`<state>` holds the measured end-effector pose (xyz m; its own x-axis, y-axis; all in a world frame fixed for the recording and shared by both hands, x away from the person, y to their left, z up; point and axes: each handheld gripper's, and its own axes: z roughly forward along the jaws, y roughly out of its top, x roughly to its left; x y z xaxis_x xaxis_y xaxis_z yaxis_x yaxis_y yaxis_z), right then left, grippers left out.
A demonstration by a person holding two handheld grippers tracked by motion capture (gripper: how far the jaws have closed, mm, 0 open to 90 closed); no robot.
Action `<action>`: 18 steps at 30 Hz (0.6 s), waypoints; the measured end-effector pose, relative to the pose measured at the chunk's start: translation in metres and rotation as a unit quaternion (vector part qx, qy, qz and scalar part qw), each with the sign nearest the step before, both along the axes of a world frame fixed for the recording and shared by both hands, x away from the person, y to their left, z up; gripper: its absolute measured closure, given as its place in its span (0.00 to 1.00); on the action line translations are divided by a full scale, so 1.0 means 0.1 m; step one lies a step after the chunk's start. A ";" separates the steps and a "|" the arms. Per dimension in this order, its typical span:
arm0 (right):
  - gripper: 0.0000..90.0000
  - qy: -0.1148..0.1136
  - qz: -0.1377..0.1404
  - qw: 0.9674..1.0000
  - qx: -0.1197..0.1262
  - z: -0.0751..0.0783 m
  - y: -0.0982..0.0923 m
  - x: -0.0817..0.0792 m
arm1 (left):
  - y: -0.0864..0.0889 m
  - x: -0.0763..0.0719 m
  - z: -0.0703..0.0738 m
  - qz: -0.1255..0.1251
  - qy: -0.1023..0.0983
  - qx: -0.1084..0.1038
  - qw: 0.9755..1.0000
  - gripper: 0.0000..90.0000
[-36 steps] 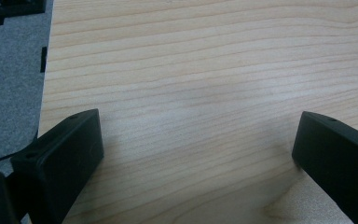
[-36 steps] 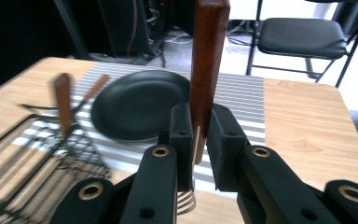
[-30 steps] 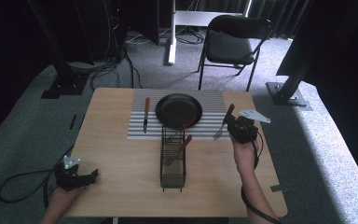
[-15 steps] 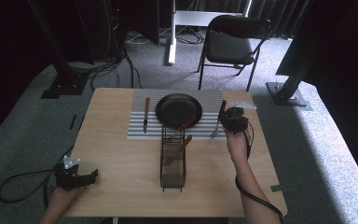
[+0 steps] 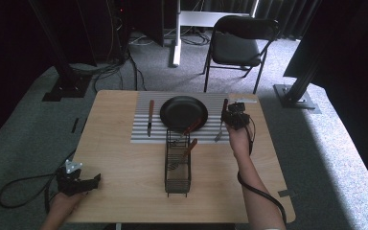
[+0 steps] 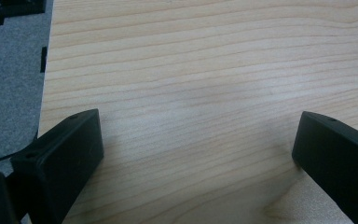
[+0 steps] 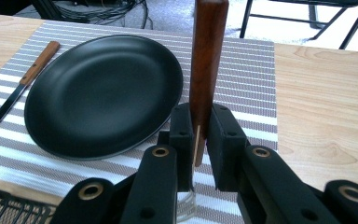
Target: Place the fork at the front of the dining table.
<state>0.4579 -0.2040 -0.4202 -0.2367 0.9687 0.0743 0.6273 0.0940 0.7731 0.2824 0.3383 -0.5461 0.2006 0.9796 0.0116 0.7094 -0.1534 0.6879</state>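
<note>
A fork with a brown wooden handle (image 7: 207, 65) stands between the jaws of my right gripper (image 7: 199, 135), which is shut on it just where the handle meets the metal. In the high view the fork (image 5: 219, 132) hangs over the striped placemat (image 5: 143, 136), right of the black plate (image 5: 183, 112), with the right gripper (image 5: 234, 117) beside it. The plate (image 7: 105, 93) lies left of the fork. A wooden-handled knife (image 5: 150, 117) lies left of the plate. My left gripper (image 5: 93, 181) rests open at the table's near left edge, nothing between its jaws (image 6: 196, 149).
A black wire basket (image 5: 177, 163) stands in the middle of the table with wooden-handled utensils (image 5: 190, 146) leaning in its far end. A black chair (image 5: 237, 45) stands beyond the table. Bare wood (image 5: 120, 163) lies between the basket and the left gripper.
My right gripper has carried the fork leftward and a little down, closer to the plate's right side. The left gripper has stayed where it was.
</note>
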 end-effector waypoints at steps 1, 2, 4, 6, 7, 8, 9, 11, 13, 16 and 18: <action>0.90 0.002 -0.002 1.000 0.002 0.00 0.00 0.03 | 0.00 0.00 0.00 0.000 0.000 0.000 1.000 0.02; 0.90 0.003 -0.003 1.000 0.001 -0.01 0.01 0.05 | 0.00 0.00 0.00 0.000 0.000 0.000 1.000 0.02; 0.90 0.007 -0.005 1.000 0.002 -0.01 0.02 0.12 | 0.00 0.00 0.00 0.000 0.000 0.000 1.000 0.02; 0.90 0.010 -0.005 1.000 0.000 -0.02 0.03 0.18 | 0.00 0.00 0.00 0.000 0.000 0.000 1.000 0.02; 0.90 0.013 -0.006 1.000 0.001 -0.03 0.04 0.22 | 0.00 0.00 0.00 0.000 0.000 0.000 1.000 0.02; 0.90 0.015 -0.006 1.000 0.002 -0.03 0.05 0.25 | 0.00 0.00 0.00 0.000 0.000 0.000 1.000 0.02; 0.90 0.016 -0.006 1.000 0.000 -0.04 0.05 0.29 | 0.00 0.00 0.00 0.000 0.000 0.000 1.000 0.02; 0.90 0.023 -0.007 1.000 0.001 -0.06 0.06 0.38 | 0.00 0.00 0.00 0.000 0.000 0.000 1.000 0.02; 0.90 0.034 -0.009 0.999 0.001 -0.08 0.08 0.48 | 0.00 0.00 0.00 0.000 0.000 0.000 1.000 0.02; 0.90 0.050 -0.012 0.999 0.000 -0.14 0.11 0.64 | 0.00 0.00 0.00 0.000 0.000 0.000 1.000 0.02; 0.90 0.061 -0.017 0.998 0.002 -0.18 0.12 0.74 | 0.00 0.00 0.00 0.000 0.000 0.000 1.000 0.02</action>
